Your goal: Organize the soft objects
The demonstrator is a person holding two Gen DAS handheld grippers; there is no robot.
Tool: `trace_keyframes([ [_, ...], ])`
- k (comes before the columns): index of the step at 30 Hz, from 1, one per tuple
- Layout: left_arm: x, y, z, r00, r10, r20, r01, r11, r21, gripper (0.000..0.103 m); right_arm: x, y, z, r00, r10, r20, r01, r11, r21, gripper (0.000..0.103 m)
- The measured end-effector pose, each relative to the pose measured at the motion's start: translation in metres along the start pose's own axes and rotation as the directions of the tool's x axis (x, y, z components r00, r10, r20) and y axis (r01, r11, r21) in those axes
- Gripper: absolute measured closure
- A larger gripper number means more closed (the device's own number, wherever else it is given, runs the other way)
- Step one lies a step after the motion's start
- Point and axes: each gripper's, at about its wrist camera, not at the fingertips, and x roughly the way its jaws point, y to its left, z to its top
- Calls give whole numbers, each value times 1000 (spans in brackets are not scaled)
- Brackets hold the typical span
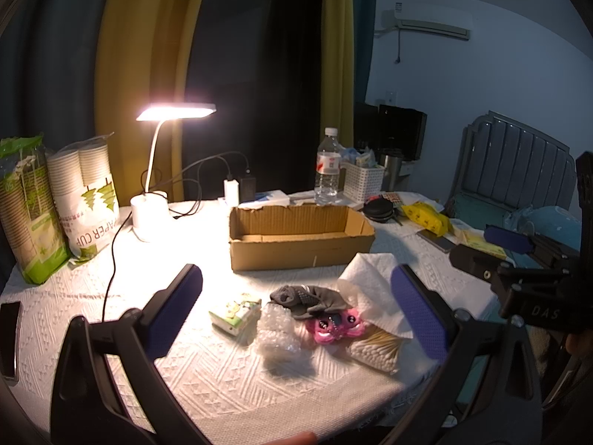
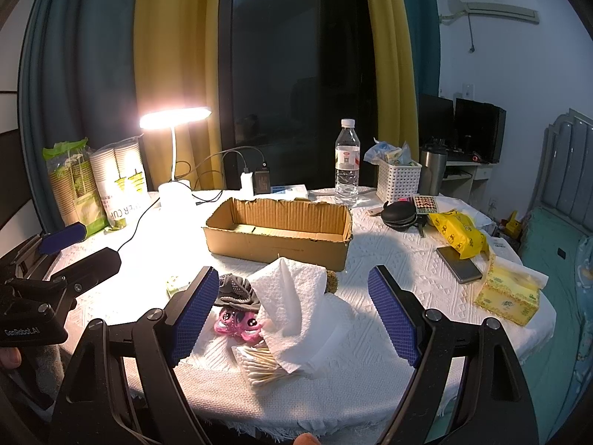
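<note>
An open cardboard box (image 1: 300, 235) (image 2: 278, 231) stands mid-table. In front of it lies a pile: a grey sock (image 1: 309, 300) (image 2: 235, 291), a pink plush toy (image 1: 333, 324) (image 2: 239, 322), bubble wrap (image 1: 276, 330), a small tissue pack (image 1: 235, 315), a bag of cotton swabs (image 1: 376, 348) (image 2: 261, 369) and a white paper towel (image 1: 374, 282) (image 2: 300, 304). My left gripper (image 1: 296, 311) is open and empty, above the pile. My right gripper (image 2: 291, 319) is open and empty, with the paper towel between its fingers; it also shows in the left wrist view (image 1: 496, 244).
A lit desk lamp (image 1: 155, 200) and paper cup packs (image 1: 59, 207) stand at the left. A water bottle (image 2: 347, 163), white basket (image 2: 398, 180), yellow bag (image 2: 459, 233), phone (image 2: 459, 263) and tissue box (image 2: 509, 293) lie at the back and right. A bed stands to the right.
</note>
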Motion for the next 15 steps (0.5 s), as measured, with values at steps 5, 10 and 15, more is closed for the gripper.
trace_keyframes([
  [5, 0, 0, 0, 1000, 0, 0, 0, 1000, -1, 1, 1, 0, -1, 1000, 0, -1, 0, 1000, 0, 18],
  [10, 0, 0, 0, 1000, 0, -1, 0, 1000, -1, 1, 3, 0, -2, 1000, 2, -3, -2, 1000, 1, 18],
  [15, -1, 0, 0, 1000, 0, 2, 0, 1000, 1, 1, 5, 3, -3, 1000, 2, -7, -2, 1000, 0, 18],
])
